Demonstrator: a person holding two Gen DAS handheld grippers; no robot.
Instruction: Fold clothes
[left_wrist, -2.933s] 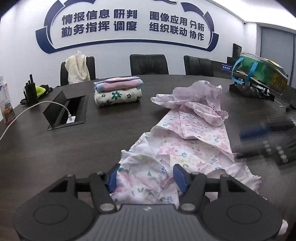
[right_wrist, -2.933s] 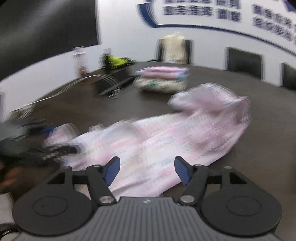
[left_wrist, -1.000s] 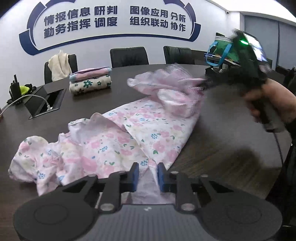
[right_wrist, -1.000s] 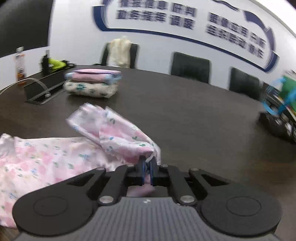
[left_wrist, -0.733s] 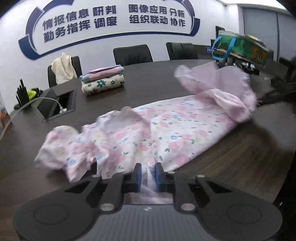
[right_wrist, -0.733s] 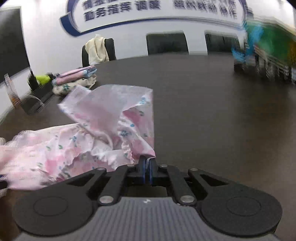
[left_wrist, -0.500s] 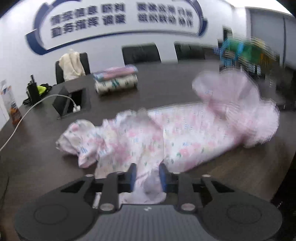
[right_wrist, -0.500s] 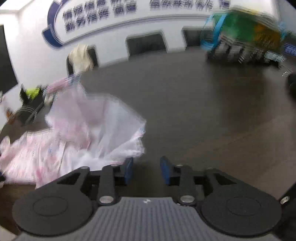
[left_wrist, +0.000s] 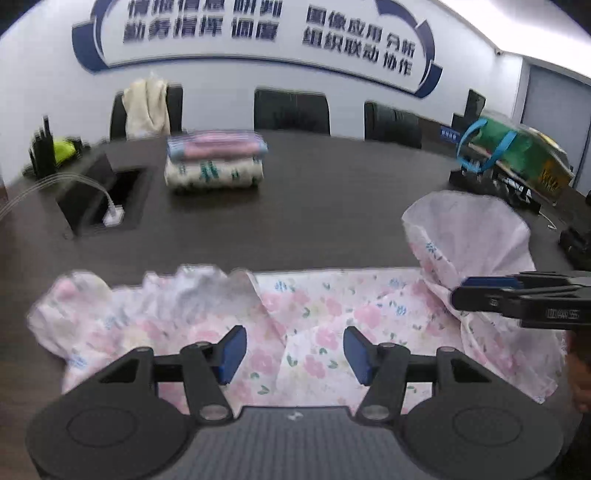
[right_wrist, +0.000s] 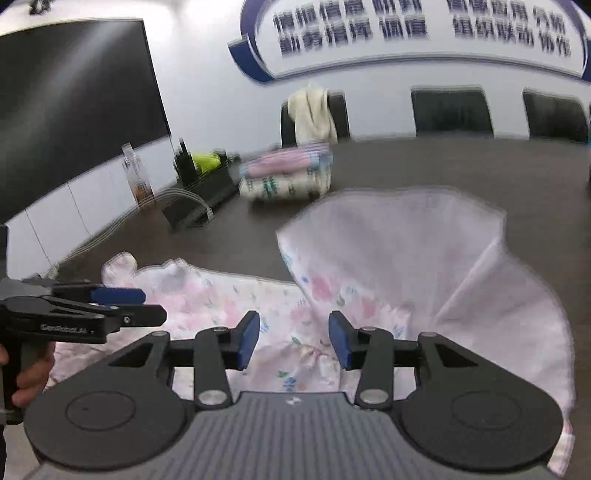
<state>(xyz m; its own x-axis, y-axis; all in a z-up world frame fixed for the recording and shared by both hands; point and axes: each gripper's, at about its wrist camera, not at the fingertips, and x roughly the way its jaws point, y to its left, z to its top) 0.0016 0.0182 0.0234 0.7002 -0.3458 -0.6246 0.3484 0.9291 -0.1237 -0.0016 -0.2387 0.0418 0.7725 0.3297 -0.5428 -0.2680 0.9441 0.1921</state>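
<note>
Both hand-held grippers, left (left_wrist: 291, 349) and right (right_wrist: 292, 339), gaped empty over the floral garment (left_wrist: 317, 317), spread lengthwise on the counter (left_wrist: 332, 192) for folding.

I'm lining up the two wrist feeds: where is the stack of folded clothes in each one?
Left wrist: the stack of folded clothes sits upper left of centre, on the far part of the table.
Right wrist: the stack sits above centre, slightly left.
Shared landmark: the chair draped with a cream garment, just behind the stack.
</note>
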